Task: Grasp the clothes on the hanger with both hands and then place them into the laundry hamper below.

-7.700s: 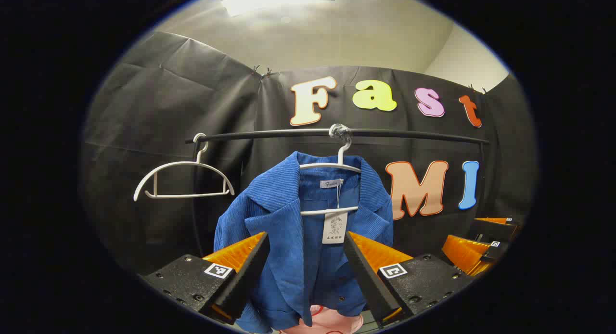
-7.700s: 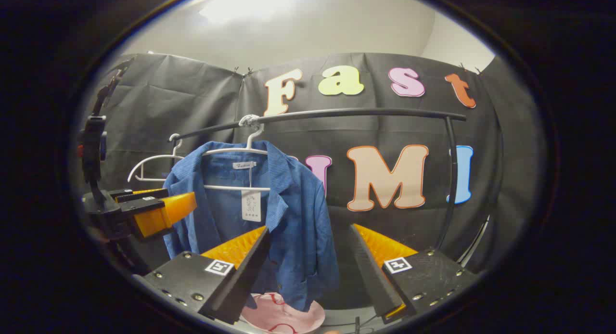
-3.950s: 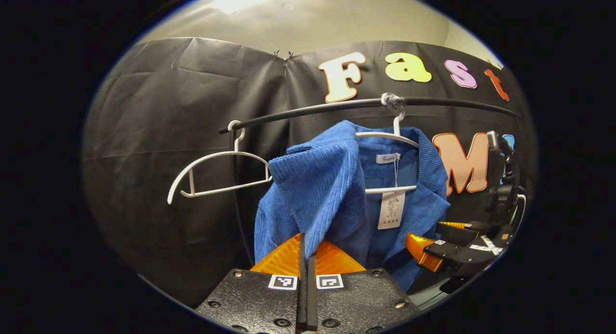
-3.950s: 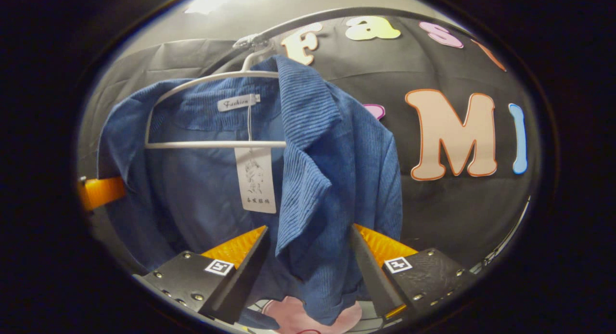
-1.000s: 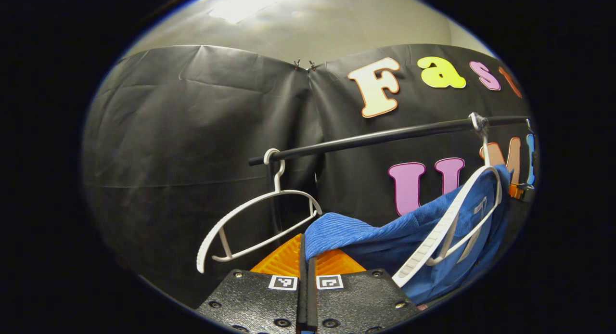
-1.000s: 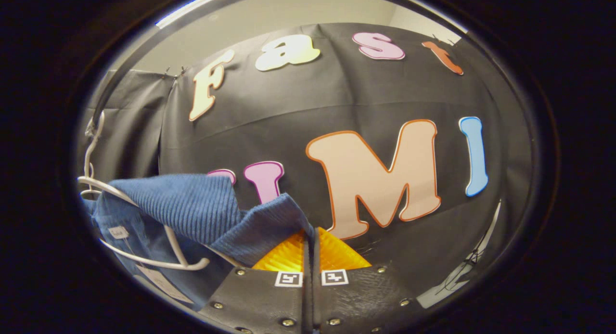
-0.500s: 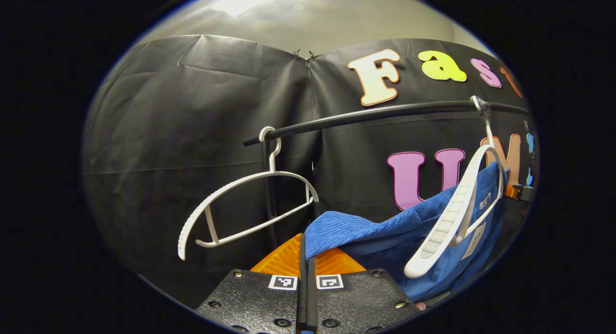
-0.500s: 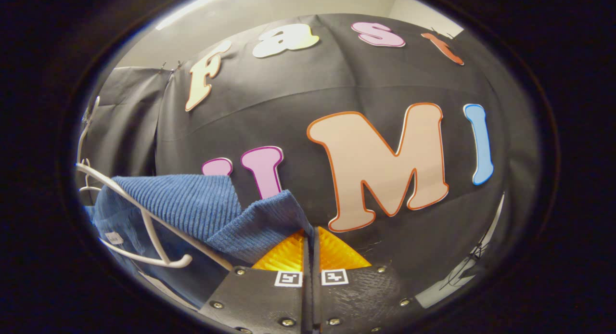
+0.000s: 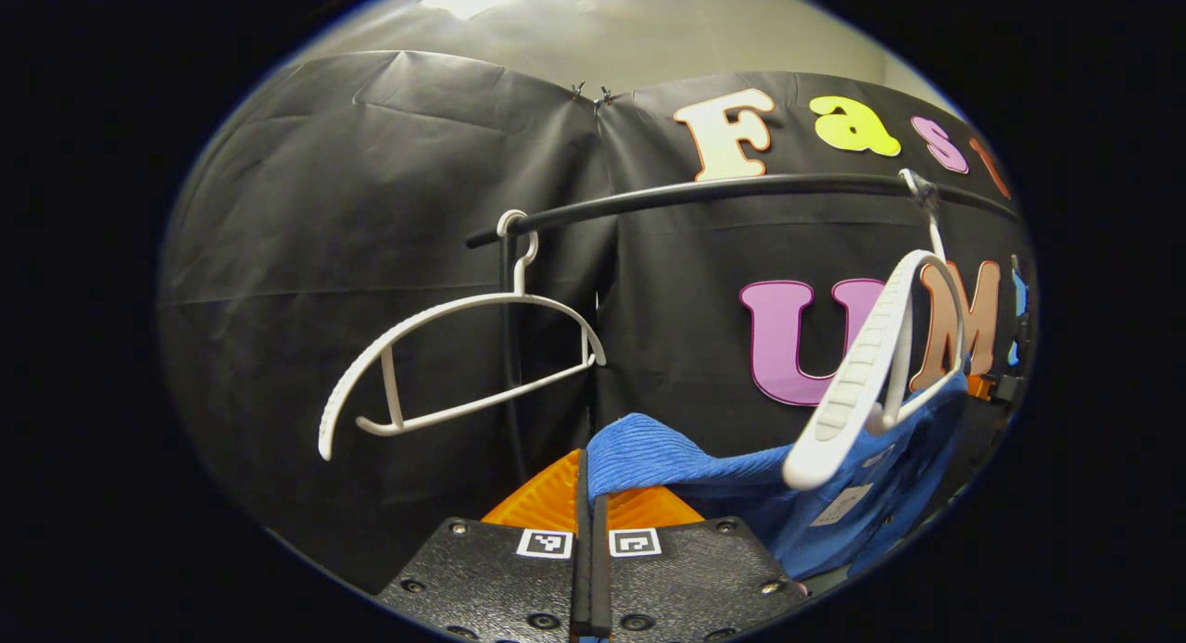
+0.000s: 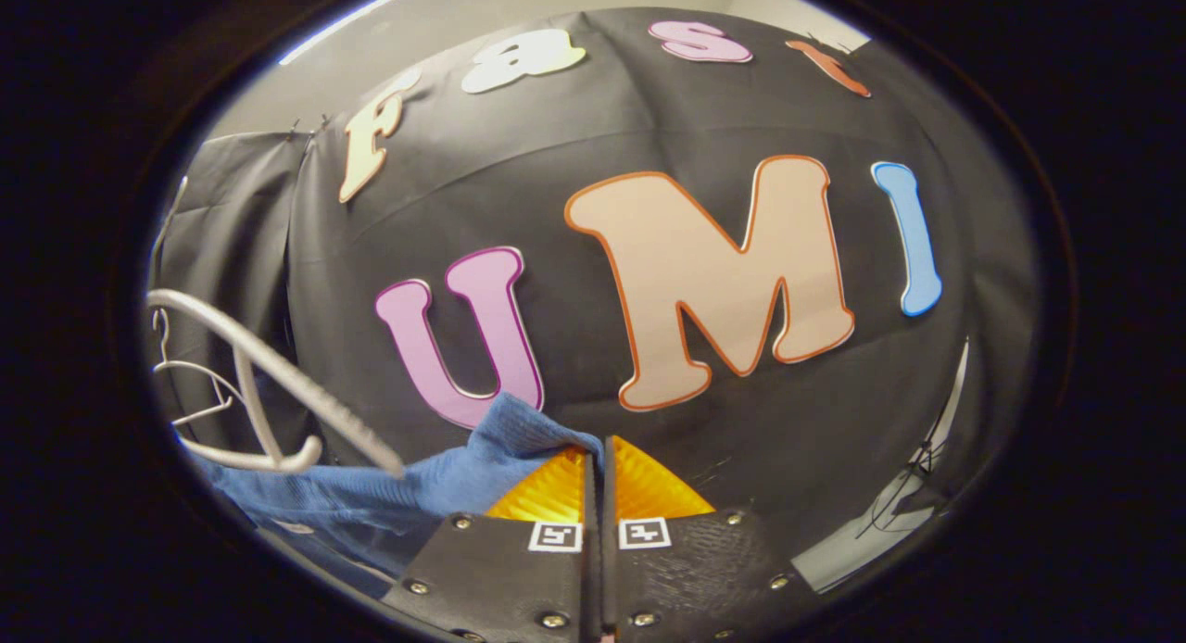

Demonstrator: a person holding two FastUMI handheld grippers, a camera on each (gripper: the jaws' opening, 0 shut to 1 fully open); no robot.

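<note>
The blue corduroy jacket (image 9: pixel 667 462) stretches from my left gripper (image 9: pixel 590 462), which is shut on its edge, off to the right below the white hanger (image 9: pixel 871 374) it came from. That hanger hangs bare and tilted on the black rail (image 9: pixel 741 191). In the right gripper view my right gripper (image 10: pixel 598 453) is shut on the jacket's other side (image 10: pixel 482 467), and the cloth sags away to the left under the same hanger (image 10: pixel 269 384). The hamper is out of sight.
A second bare white hanger (image 9: pixel 445 356) hangs at the left end of the rail, by its upright post (image 9: pixel 508 346). The black booth wall (image 9: pixel 352 208) stands close behind. A pale floor patch and a thin cable (image 10: pixel 903 495) show low right in the right gripper view.
Both grippers have gone lower with the jacket. The cloth has slid off the hanger's arms, which now stand bare above it, and the hanger has swung upward.
</note>
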